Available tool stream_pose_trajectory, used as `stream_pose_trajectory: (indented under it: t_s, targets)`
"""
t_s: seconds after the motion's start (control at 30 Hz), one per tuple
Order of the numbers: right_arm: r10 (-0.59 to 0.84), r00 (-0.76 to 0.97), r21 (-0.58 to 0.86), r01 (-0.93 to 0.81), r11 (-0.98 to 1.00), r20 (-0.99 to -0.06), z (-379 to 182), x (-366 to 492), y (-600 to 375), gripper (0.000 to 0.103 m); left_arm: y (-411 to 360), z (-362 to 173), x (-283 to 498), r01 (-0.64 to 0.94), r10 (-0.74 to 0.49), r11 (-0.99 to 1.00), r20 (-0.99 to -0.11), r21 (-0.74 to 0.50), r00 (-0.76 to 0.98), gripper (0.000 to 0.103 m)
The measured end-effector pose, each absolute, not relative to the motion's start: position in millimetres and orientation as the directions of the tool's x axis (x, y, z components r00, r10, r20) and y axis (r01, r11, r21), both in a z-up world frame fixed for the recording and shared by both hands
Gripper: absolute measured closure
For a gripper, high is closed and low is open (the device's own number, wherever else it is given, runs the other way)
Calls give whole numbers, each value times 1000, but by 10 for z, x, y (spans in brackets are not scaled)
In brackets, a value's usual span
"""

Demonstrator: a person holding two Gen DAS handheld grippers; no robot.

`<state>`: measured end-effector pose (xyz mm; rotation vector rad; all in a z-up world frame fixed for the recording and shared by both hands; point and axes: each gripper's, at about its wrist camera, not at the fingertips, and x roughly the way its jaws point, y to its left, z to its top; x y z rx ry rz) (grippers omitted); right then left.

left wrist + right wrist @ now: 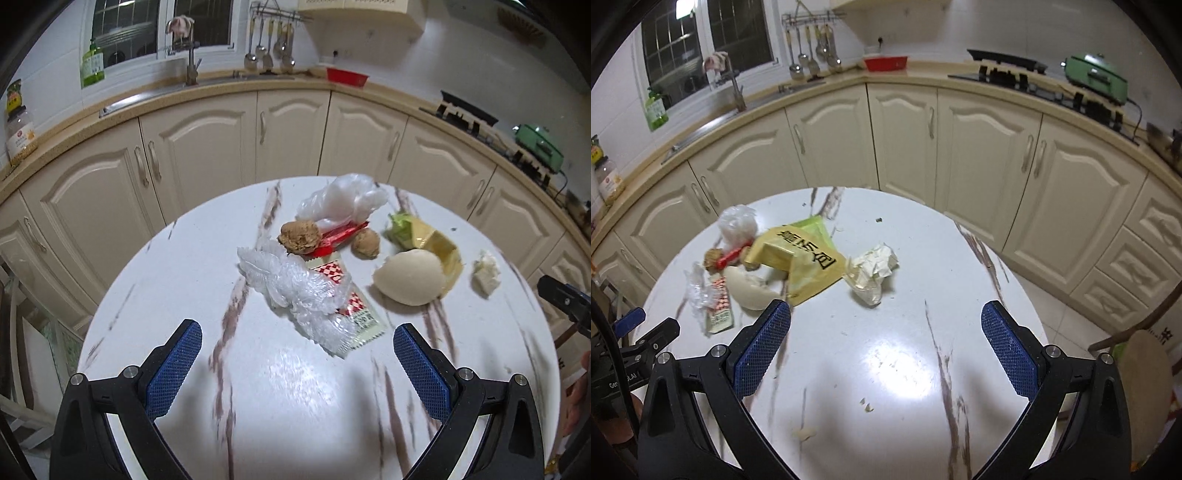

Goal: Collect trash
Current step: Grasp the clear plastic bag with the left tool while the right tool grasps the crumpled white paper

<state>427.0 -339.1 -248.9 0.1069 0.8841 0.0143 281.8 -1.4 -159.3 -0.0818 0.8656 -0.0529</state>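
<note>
Trash lies scattered over the far half of the round white marble-pattern table [295, 387], none of it yet held. Left gripper [297, 363] hovers over the near table, its blue-padded fingers [173, 365] spread wide and empty; right gripper [886, 345] likewise, fingers [1008, 347] spread and empty. Nearest the left gripper: a crumpled clear plastic wrap [291, 288] lying on top of a red-and-white checked sachet [360, 317]. The sachet's long axis appears to run from the near right corner up toward the far left, one short end pointing at the gap between the left fingers. Judgement: this pair is the sensible first pick; approach along that axis, lower until both pads straddle the wrap's bulk, and close across the narrow width so the film bunches rather than slides. Flat sachet may need an edge lift. Beside it, a pale rounded dumpling-like piece [410, 277] touches a yellow printed bag [805, 258], which lies flat with its printed side up, long axis running diagonally. Crumpled white paper [873, 271] sits just right of the bag, within the right gripper's line; it offers a bulky, easy pinch. Further: two brown walnut-like lumps [299, 236], a red wrapper [341, 234] between them, and a clear bag [343, 201] at the far edge. Small crumbs [866, 406] lie near the right gripper. No bin is visible.
</note>
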Motion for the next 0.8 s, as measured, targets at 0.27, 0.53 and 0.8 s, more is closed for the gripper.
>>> stream_pose_trajectory:
  t_s: [0.27, 0.53, 0.8]
  targets:
    - [58, 577, 104, 48, 993, -815, -2866, 4757, -3429, 0, -95, -1865, 3554, -42, -32, 997, -811, -69, 584, 1]
    - [69, 542, 90, 12, 996, -837, -3148, 5032, -3300, 46, -10, -1903, 3781, -31, -65, 994, -795, -104, 603, 32]
    - [138, 547, 155, -15, 988, -826, -3068, 4889, -3342, 71, 283, -1965, 3605, -51, -112, 982, -776, -182, 620, 77]
